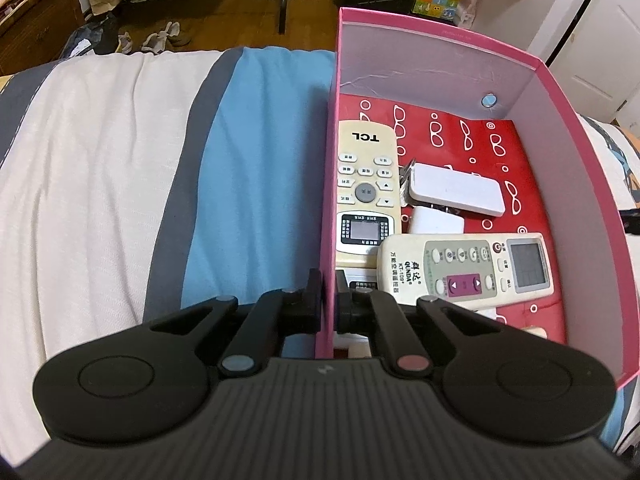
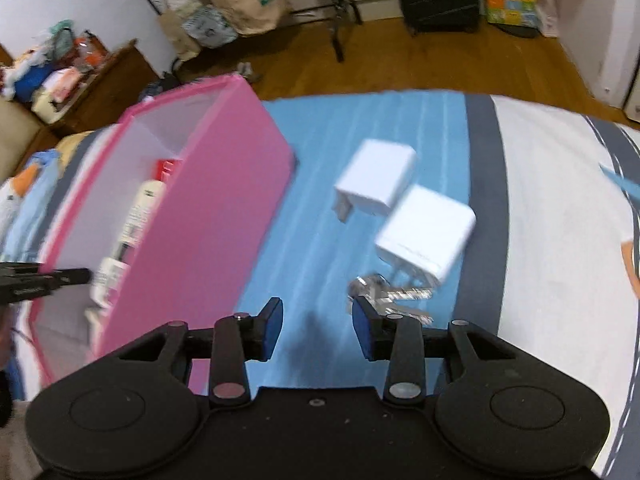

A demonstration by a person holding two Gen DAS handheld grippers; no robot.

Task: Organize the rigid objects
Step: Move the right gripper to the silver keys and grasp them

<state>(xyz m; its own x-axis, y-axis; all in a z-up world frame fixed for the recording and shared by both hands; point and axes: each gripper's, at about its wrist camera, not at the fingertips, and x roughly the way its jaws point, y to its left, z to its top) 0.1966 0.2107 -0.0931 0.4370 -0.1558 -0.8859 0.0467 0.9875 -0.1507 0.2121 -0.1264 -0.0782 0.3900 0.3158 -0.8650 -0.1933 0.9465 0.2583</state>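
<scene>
Our left gripper [image 1: 328, 300] is clenched on the near wall of the pink box [image 1: 440, 60] on the bed [image 1: 100, 160]. It hides a small white thing under it. Our right gripper [image 2: 318, 324] is released, with nothing between its jaws. Just past it lie blurry keys [image 2: 394, 292], partly covered. Farther on, two white chargers [image 2: 424, 236] touch, prongs pointing toward us. In the box, the QUNDA remote [image 1: 468, 268] lies sideways, and the TCL remote [image 1: 366, 192] points away.
</scene>
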